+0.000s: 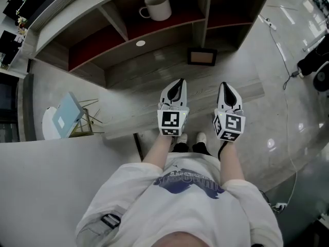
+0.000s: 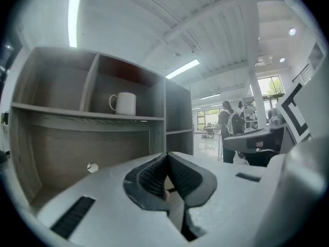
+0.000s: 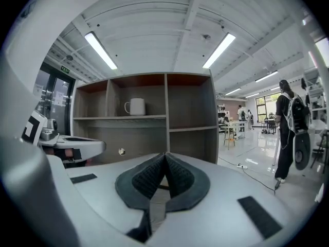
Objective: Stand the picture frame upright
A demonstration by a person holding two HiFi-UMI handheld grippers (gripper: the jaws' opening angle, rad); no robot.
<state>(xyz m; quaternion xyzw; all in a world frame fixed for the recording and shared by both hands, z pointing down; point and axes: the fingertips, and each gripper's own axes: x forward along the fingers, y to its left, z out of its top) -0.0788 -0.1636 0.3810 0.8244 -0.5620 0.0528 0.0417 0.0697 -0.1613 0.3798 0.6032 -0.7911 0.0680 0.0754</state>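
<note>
Carefully, I'm aiming the clenched, empty left gripper point(image 1: 178, 82) and right gripper point(image 1: 226, 85) to open around the picture frame point(image 1: 202, 57).

1. Picture frame point(image 1: 202, 57): small, rectangular, dark border, pale tan panel inside
2. Sits landscape on the lower board of the wooden shelf unit point(image 1: 154, 68), near the foot of its right-hand divider
3. Upright or leaning back: cannot tell
</note>
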